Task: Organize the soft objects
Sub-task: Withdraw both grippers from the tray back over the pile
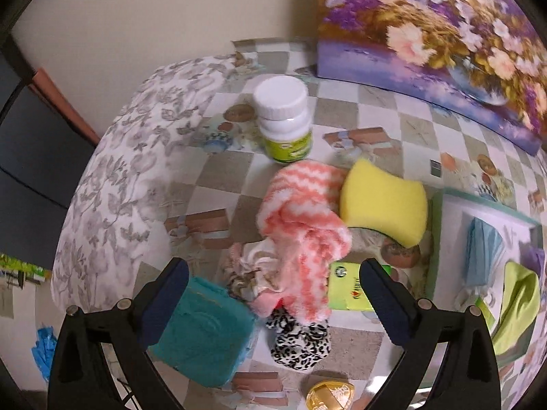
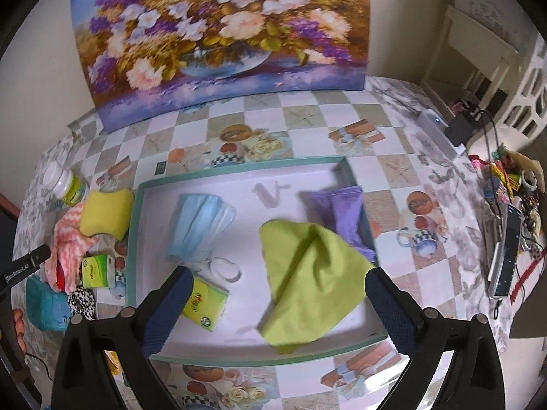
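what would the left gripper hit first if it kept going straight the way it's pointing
Probably the pink-and-white fuzzy sock, lying in the pile centred between the open left gripper's fingers. Depth is unclear, so the leopard-print fabric nearer the camera might come first.

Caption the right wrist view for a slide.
Open right tool above the tray holding a green cloth, blue masks and purple pack.

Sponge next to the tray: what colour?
Yellow sponge, clearest in the left wrist view, just outside the tray.
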Demonstrator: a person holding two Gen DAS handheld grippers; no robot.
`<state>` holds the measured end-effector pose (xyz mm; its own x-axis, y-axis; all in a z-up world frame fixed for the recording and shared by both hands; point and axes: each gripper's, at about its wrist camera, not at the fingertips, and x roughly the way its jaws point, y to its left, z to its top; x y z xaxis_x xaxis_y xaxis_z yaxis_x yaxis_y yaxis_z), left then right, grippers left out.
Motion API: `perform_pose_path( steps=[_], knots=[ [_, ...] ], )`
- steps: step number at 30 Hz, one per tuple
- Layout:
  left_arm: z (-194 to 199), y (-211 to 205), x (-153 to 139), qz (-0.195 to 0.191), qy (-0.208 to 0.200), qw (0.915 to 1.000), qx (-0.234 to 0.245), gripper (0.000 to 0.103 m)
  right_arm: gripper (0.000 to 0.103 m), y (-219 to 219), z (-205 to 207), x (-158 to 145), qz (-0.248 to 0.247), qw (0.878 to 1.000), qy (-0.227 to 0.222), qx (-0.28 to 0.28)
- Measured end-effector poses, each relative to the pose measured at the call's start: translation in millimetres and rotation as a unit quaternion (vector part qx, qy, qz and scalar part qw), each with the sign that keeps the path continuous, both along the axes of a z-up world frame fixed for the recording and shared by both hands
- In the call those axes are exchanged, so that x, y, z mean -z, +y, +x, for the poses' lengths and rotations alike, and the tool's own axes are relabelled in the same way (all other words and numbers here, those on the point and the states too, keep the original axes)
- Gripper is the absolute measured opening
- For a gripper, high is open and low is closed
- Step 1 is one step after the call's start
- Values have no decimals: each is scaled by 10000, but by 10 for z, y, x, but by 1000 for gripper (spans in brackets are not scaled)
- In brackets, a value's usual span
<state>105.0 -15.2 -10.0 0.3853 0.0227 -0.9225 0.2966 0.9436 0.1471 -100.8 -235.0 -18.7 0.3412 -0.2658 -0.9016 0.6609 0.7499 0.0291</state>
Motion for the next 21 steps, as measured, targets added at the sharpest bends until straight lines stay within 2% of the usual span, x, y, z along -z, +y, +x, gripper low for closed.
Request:
perform_pose_path(
  steps=[5, 9, 15, 21],
  knots=[
    [16, 6, -77, -164, -10, 9996, 208, 100, 102, 162, 123, 37, -52, 9999, 5, -119],
    [62, 171, -150, -321, -4, 9993, 205, 100, 102, 262, 215, -17, -73, 9995, -225, -191],
    [209, 695, -285, -602, -122, 9975, -345, 100, 102, 471, 432, -100, -100, 9976, -525, -443],
    [328, 1042, -250, -910, -79, 9928, -770, 100, 102, 759, 747, -71, 65, 9938, -687, -876]
  ],
)
